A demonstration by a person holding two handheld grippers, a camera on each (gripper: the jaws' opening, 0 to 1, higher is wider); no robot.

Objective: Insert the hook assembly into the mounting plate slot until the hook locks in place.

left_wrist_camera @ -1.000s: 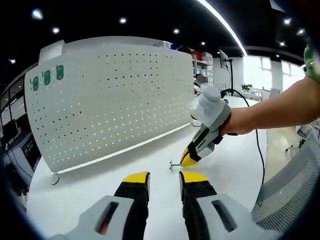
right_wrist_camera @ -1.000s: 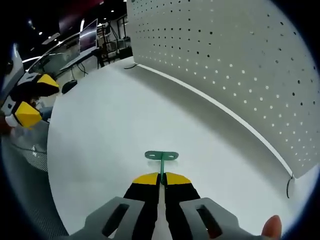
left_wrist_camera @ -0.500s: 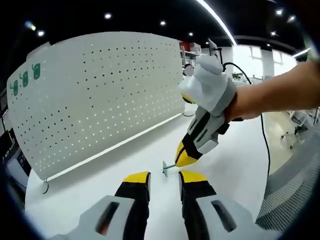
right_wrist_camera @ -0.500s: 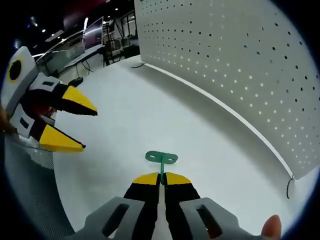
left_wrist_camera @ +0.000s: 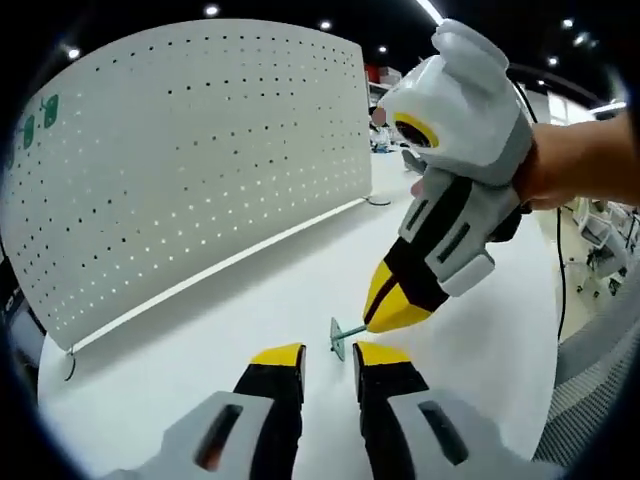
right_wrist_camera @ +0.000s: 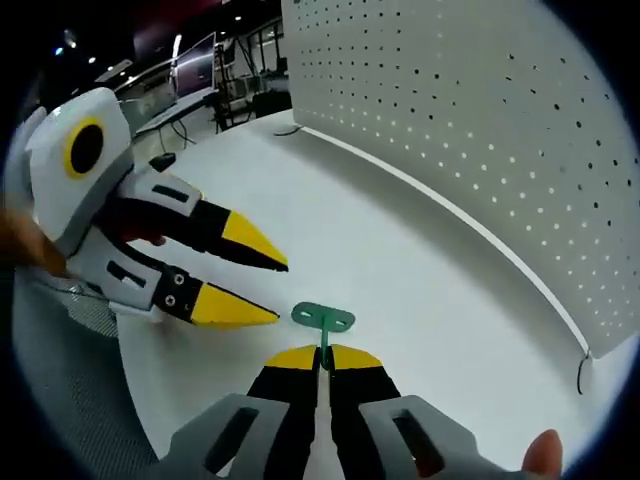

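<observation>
Pinching the thin stem of the green hook assembly [right_wrist_camera: 323, 318], the right gripper [right_wrist_camera: 322, 352] has its yellow-tipped fingers [right_wrist_camera: 296, 358] pressed together on it, flat green end plate pointing forward, just above the white surface [right_wrist_camera: 400, 270]. Left gripper view: same hook [left_wrist_camera: 341, 338], plate seen edge-on, sitting just ahead of the left gripper [left_wrist_camera: 329, 353], between its tips and the right gripper [left_wrist_camera: 395, 312] coming down from upper right.

Left gripper's fingers [left_wrist_camera: 277, 355] spread, a clear gap between them, nothing held. From the right gripper view the left gripper [right_wrist_camera: 264, 290] enters from the left, its two tips apart, the lower one just beside the hook plate; contact cannot be told.

Beyond: white perforated mounting plate [left_wrist_camera: 190, 150] standing upright along the far edge of the surface, well apart from the hook. Small green pieces [left_wrist_camera: 40, 115] near its upper left corner.
</observation>
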